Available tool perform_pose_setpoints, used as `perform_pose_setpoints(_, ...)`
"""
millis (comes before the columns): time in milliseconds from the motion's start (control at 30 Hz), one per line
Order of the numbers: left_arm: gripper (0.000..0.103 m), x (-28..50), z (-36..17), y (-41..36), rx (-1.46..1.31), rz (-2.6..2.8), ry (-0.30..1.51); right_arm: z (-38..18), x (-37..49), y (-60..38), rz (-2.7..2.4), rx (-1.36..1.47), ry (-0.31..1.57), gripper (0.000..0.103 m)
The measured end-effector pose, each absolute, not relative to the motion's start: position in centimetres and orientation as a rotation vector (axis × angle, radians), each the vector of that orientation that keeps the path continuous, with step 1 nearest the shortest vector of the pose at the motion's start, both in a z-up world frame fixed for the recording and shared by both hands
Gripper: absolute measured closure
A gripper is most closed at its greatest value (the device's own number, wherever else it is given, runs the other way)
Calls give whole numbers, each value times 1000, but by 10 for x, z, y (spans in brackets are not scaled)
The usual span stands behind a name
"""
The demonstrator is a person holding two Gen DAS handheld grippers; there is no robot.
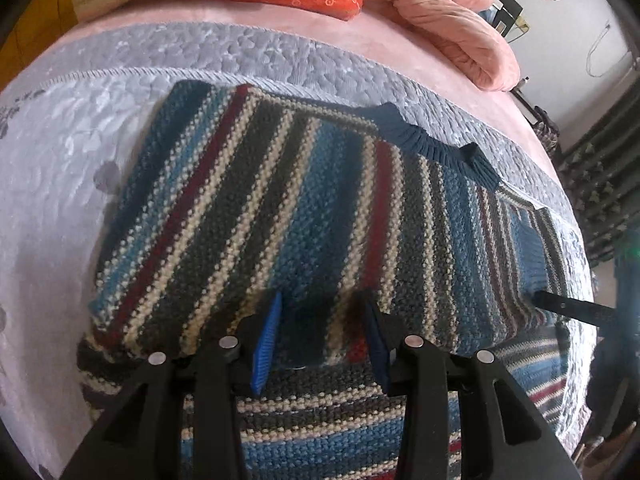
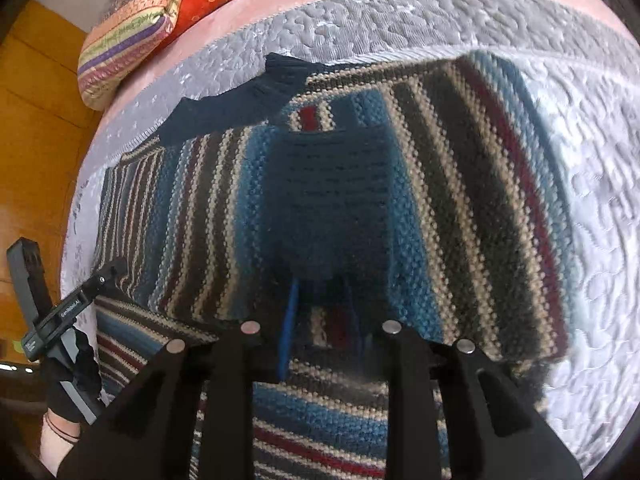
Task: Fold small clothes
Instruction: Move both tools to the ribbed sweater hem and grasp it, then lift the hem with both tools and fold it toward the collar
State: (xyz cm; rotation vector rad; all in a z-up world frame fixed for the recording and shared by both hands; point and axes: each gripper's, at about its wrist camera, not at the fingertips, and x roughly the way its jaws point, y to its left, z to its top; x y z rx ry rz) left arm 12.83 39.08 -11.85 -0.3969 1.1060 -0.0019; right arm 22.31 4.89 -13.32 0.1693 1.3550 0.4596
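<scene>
The striped blue, cream and maroon knitted sweater (image 1: 304,208) fills mid-frame on the grey quilted bedcover (image 1: 60,168). Left gripper (image 1: 320,340) and right gripper (image 2: 326,328), fingers apart, should pinch the folded edge evenly.

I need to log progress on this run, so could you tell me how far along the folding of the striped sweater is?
About midway, I would judge. Done: the striped sweater lies on the grey quilted mat, with its near part already doubled over itself. In hand: the left gripper and right gripper both sit at that folded edge; whether either pinches knit is unclear. Left: the ribbed collar end is still spread out, so a final fold and tidying seem to remain.
</scene>
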Motion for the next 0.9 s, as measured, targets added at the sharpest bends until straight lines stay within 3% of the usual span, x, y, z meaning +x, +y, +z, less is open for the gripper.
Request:
perform_pose_setpoints(533,61,132,-113,389,-400,38,1154,-128,227,51,429,209,1368,77)
perform_pose_setpoints(600,61,124,-99,391,-429,36,1149,-115,219,46,441,214,1339,71)
perform_pose_setpoints(900,55,4,-62,400,-332,22,1189,-76,102,-21,460,174,1271,65)
